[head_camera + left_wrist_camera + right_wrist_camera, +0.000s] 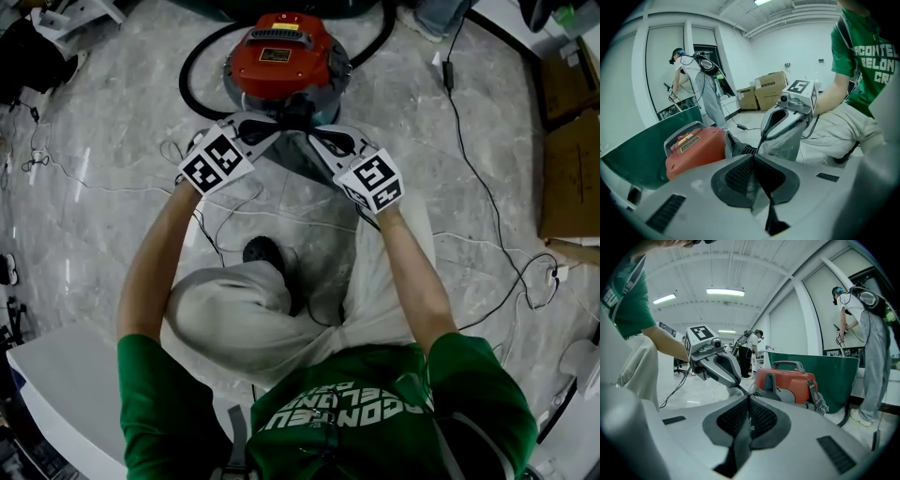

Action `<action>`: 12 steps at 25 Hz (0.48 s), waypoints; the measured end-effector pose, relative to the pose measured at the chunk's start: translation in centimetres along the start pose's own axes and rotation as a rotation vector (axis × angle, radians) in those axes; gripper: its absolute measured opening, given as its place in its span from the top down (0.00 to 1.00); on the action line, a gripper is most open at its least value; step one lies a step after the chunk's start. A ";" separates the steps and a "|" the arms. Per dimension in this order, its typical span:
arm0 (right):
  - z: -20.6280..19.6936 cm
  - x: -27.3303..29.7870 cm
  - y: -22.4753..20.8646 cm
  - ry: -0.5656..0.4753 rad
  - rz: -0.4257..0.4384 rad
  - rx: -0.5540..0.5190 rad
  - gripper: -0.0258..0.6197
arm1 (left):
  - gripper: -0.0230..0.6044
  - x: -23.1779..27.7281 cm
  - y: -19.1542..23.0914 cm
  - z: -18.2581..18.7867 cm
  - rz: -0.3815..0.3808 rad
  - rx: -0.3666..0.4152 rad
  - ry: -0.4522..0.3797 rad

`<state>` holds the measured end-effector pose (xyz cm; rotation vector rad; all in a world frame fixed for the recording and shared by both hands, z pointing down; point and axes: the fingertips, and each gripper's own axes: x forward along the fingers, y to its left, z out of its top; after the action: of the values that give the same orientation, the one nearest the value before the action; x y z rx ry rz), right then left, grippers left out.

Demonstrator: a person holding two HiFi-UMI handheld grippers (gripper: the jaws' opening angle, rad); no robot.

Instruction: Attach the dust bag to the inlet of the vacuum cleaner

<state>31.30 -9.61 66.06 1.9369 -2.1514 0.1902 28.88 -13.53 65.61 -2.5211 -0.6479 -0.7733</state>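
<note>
Marble floor (112,112), person kneeling on it, red vacuum (281,56) just ahead of both sets of jaws. Left gripper (265,129) is clenched on a fold of the grey bag (302,157), with cloth pinched between its pads and a tail of it hanging below them. Right gripper (319,139) is likewise clamped on the bag's other side, cloth caught between the pads. The bag spans the gap between the two jaw tips and drapes back from them toward the person's knees. It sits close to the vacuum's front, just beyond the tips. The inlet itself is too dim to pick out, so contact cannot be told.

Step in hand, by the look: lining the bag up with the inlet, not seated yet. The next move likely calls for both grips firm, the bag opening spread between the tips, squared to the inlet and pushed on evenly. A slack side would probably slip off.
</note>
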 end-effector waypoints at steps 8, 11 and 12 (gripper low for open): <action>-0.3 0.3 -0.5 0.000 -0.006 0.002 0.94 | 0.94 0.4 0.2 0.0 0.034 0.021 0.013; -0.3 0.5 -0.8 0.004 -0.011 -0.002 0.93 | 0.94 0.5 0.5 -0.1 0.040 0.024 0.016; -0.3 0.5 -0.9 0.006 -0.012 -0.004 0.93 | 0.94 0.5 0.5 -0.1 0.041 0.024 0.017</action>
<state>32.16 -10.13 66.46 1.9441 -2.1349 0.1891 29.54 -13.85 65.87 -2.4961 -0.5941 -0.7668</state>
